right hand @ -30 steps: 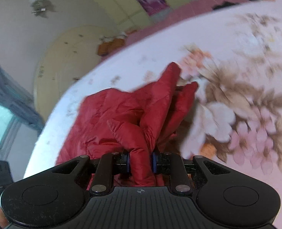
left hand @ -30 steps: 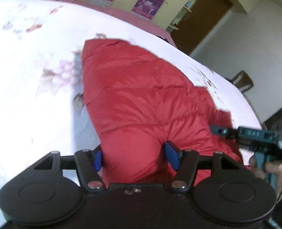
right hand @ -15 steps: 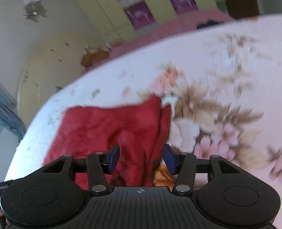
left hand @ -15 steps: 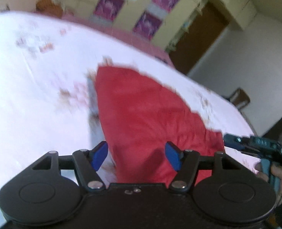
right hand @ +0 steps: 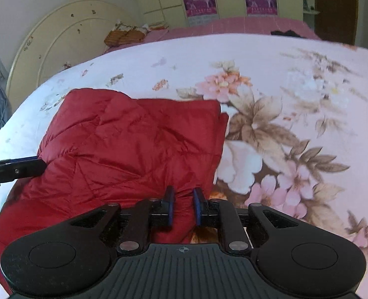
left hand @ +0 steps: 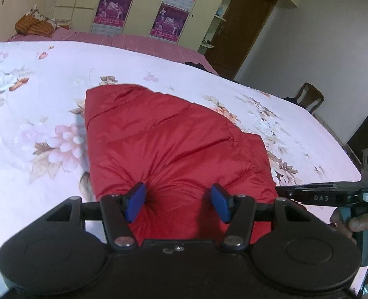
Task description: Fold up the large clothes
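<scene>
Left hand-held gripper (left hand: 177, 203): jaws about half spread and have just been closing, blue pads (left hand: 135, 204) dug into a bunched fold at the near edge of the red quilted jacket (left hand: 174, 144), fabric puckered around the left pad; whether the pads truly clamp is hard to call, since the contact sits low behind the gripper body. Right hand-held gripper (right hand: 183, 208): jaws nearly together, just been closing, pinching a narrow ridge of the jacket's near right corner between the pads. Below both grips the jacket hem is cut off by the gripper bodies, so the nearest edge is not visible. The jacket lies folded on the bed (left hand: 47, 87), over a pale floral sheet, far corner pointing toward the wardrobe (left hand: 144, 5). In the left wrist view the right gripper's arm enters from the right edge with part of a hand (left hand: 355, 221) on its handle, mostly cropped. In the right wrist view the left gripper's tip pokes in at the left edge, touching the jacket's side. Dark item (right hand: 284, 33) at the bed's far end is too small to identify. Pillows (right hand: 125, 35) by the headboard (right hand: 59, 39); chair (left hand: 311, 97) partly hidden behind the bed.
</scene>
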Available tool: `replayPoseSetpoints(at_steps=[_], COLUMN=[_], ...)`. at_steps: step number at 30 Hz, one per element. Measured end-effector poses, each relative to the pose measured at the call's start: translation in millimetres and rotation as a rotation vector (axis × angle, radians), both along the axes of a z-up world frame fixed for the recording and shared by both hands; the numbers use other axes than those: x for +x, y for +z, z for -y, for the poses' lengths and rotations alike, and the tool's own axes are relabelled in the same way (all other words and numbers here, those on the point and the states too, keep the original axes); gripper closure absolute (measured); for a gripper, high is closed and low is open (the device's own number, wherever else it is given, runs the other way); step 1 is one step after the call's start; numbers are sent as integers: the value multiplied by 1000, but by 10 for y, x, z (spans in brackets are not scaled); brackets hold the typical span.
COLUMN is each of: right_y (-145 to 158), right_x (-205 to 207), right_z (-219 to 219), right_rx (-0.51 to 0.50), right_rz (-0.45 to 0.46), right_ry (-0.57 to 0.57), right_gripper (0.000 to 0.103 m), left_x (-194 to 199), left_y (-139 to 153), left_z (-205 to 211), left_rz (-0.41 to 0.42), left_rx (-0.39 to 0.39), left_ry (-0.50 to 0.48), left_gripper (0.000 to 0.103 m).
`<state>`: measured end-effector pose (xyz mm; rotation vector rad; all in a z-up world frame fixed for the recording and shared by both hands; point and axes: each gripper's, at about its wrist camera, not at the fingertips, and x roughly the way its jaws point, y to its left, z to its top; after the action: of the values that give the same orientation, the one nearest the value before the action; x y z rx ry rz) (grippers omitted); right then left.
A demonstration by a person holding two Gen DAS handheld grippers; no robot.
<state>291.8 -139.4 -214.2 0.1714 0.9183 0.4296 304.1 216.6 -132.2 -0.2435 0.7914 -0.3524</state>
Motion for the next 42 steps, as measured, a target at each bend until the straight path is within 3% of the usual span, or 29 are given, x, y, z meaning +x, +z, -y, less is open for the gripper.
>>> replayPoseSetpoints(at_steps=[4, 8, 10, 14, 18, 21, 24, 27, 30, 34, 36, 39, 42], right_y=[-128, -70, 56, 436, 557, 505, 294, 81, 119, 539, 630, 529, 217], right_x=[8, 26, 29, 32, 335, 553, 707, 751, 708, 275, 27, -149, -31], right_z=[76, 93, 100, 62, -237, -458, -623, -576, -493, -301, -254, -234, -194], right_rx=[46, 53, 36, 59, 17, 13, -75, -77, -59, 23, 4, -71, -88], right_rz=[-14, -39, -29, 76, 96, 97, 55, 16, 6, 120, 144, 143, 55], right_ry=[-33, -43, -61, -57, -11, 35, 63, 60, 25, 50, 87, 103, 71], right_gripper=[87, 87, 87, 87, 87, 87, 87, 87, 87, 87, 87, 87, 87], left_x=[33, 39, 38, 131, 563, 854, 1009, 1051, 977, 442, 127, -154, -186], left_y=[-65, -26, 66, 260, 242, 146, 69, -2, 49, 353, 428, 357, 178], left_z=[-48, -38, -46, -102, 33, 146, 158, 120, 129, 72, 132, 279, 368], left_rz=[-10, -20, -10, 63, 11, -38, -77, -105, -95, -8, 17, 19, 17], left_rx=[-18, -7, -2, -11, 61, 105, 98, 89, 120, 54, 79, 112, 161], left_ry=[11, 7, 18, 43, 26, 10, 17, 13, 7, -29, -49, -81, -67], left_gripper=[45, 45, 46, 45, 45, 42, 41, 41, 44, 44, 44, 44, 42])
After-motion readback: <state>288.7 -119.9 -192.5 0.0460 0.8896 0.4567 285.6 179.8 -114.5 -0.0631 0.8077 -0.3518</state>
